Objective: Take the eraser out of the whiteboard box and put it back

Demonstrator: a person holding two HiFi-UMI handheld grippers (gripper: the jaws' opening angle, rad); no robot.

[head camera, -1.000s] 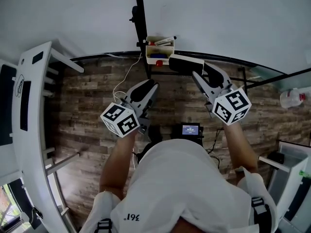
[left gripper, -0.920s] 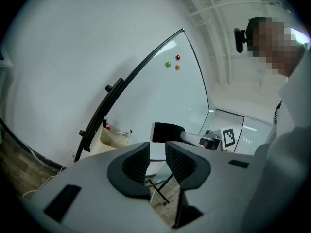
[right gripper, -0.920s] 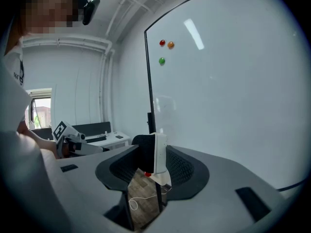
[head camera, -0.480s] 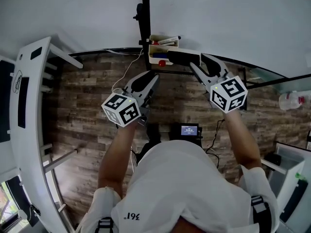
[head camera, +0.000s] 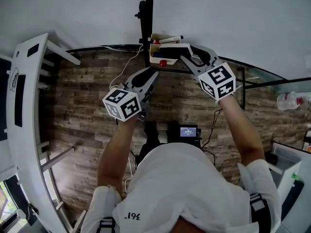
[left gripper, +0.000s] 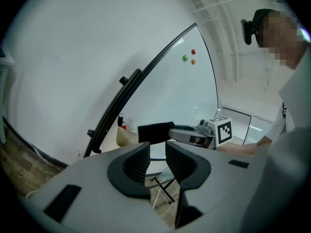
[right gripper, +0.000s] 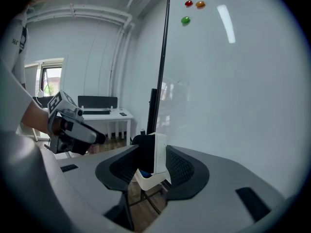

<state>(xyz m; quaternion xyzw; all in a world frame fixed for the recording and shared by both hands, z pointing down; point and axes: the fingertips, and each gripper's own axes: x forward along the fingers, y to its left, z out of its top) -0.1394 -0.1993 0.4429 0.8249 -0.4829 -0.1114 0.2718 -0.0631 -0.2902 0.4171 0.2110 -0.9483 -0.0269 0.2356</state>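
Observation:
The eraser (head camera: 171, 51), black felt on a white back, is clamped between the pads of my right gripper (head camera: 181, 53). It hangs just over the cream whiteboard box (head camera: 156, 58) fixed at the board's lower edge. In the right gripper view the eraser (right gripper: 149, 160) stands upright between the jaws, with the box (right gripper: 148, 179) right under it. Markers lie in the box. My left gripper (head camera: 151, 76) hovers below and left of the box. Its jaws stand a little apart with nothing between them (left gripper: 158, 154). From the left gripper view I see the eraser (left gripper: 155, 131) beside the box (left gripper: 126, 136).
The whiteboard (head camera: 218, 13) fills the top of the head view, with a black stand post (head camera: 148, 13) beside the box. A white desk frame (head camera: 26, 110) stands at the left. On the wooden floor sit a small screen device (head camera: 188, 131) and a white cable (head camera: 127, 76).
My right gripper has carried the eraser left and toward the board, from beside the box to over it, rolling as it went. The left gripper has drifted slightly toward the board.

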